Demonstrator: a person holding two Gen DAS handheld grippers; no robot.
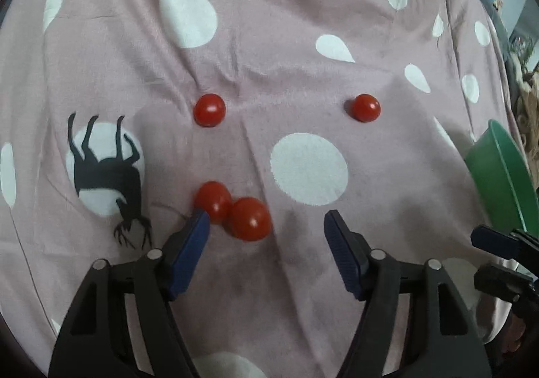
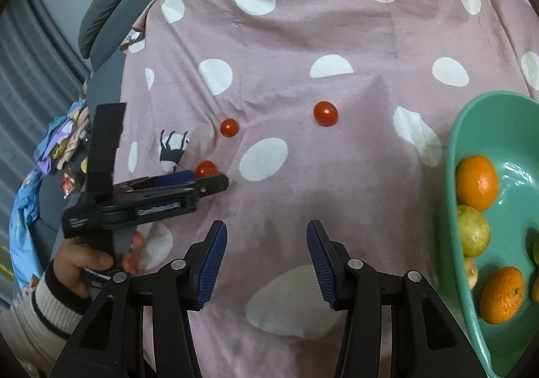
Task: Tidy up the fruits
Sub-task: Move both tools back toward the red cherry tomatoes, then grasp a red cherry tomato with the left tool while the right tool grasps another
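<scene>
Blue-padded, our left gripper [image 1: 267,221] stands open over two touching cherry tomatoes [image 1: 251,218]; its left finger [image 1: 198,223] already brushes the farther one. We judge the close may catch both or squirt one away across the pink cloth [image 1: 303,41], since they are glossy, round and small. Our right gripper [image 2: 266,236] hangs open and empty beside the green bowl [image 2: 471,129] of citrus.

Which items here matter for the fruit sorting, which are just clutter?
Job:
- four cherry tomatoes on the cloth, two touching
- green bowl holding oranges and yellow-green fruit
- left gripper, right gripper

Lying about:
- dotted cloth
- grey cushions
- colourful packets
</scene>
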